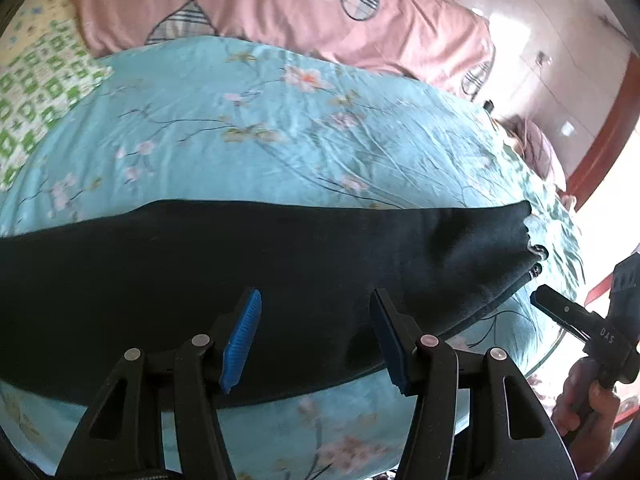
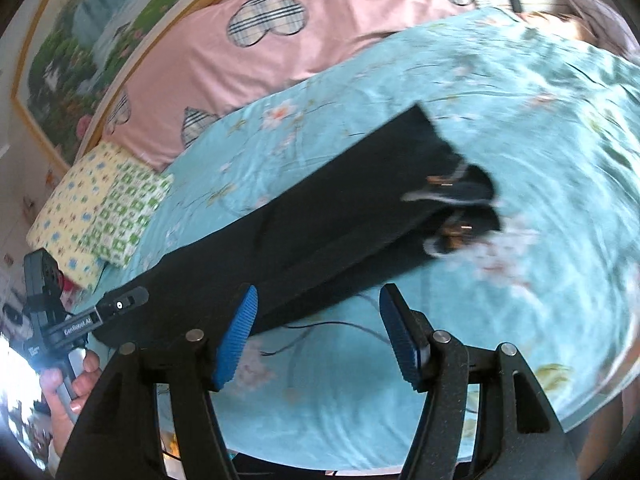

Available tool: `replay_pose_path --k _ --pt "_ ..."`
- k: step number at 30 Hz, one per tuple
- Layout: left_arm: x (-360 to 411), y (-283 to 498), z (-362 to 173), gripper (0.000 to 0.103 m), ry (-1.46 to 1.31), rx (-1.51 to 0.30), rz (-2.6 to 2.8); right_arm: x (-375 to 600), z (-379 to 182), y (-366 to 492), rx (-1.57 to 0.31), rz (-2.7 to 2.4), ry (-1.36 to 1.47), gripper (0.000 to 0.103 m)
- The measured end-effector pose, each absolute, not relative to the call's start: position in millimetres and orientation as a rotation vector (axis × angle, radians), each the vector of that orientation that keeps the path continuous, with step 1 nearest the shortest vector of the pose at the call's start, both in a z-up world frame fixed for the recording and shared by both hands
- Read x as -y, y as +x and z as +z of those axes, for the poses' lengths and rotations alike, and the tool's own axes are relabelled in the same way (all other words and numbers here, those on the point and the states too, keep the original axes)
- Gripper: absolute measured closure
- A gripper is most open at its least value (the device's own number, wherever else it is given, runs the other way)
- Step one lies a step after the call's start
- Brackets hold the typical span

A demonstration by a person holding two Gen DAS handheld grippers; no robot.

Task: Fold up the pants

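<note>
left gripper [image 1: 316, 336] — jaws spread, blue pads [image 1: 240, 340] clear of the cloth, nothing between them; it hangs over the near edge of the pants [image 1: 248, 272]. right gripper [image 2: 320, 336] — jaws likewise spread and empty, above the sheet [image 2: 520, 200] just beside the pants' near edge. each gripper shows in the other's view, gripped by a hand [image 1: 584, 404]. the pants, dark, lie folded lengthwise in a long band along the near edge of the bed, on the blue flowered sheet; the waist end, with small metal fittings, is blurred in the right view. beyond: pink quilt [image 1: 280, 20] along the far edge, a green-and-yellow pillow [image 2: 100, 212] at the far left corner.
</note>
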State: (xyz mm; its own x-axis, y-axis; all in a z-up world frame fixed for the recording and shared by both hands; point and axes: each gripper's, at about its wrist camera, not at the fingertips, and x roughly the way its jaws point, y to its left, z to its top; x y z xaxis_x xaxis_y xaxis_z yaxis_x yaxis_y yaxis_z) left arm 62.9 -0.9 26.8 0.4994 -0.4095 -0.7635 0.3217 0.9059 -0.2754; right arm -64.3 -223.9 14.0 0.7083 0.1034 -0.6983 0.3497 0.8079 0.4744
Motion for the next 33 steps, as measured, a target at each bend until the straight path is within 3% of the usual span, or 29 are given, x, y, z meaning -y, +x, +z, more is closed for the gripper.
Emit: replay_pose_path --k 29,30,33 --pt "162.9 126.5 43.3 0.037 0.238 -0.966 -0.805 278.6 -1.3 -58.4 -0.71 -0.314 0.823 0.038" --pt "170.3 128.8 42.5 0.037 0.25 -0.969 -0.824 280.2 -1.3 -57.6 -0.708 -0.313 0.819 0.038" --pt "190.9 134.8 38.4 0.037 0.285 -0.979 -0.867 285.3 -3.8 -54.9 -0.716 -0.32 0.793 0.059"
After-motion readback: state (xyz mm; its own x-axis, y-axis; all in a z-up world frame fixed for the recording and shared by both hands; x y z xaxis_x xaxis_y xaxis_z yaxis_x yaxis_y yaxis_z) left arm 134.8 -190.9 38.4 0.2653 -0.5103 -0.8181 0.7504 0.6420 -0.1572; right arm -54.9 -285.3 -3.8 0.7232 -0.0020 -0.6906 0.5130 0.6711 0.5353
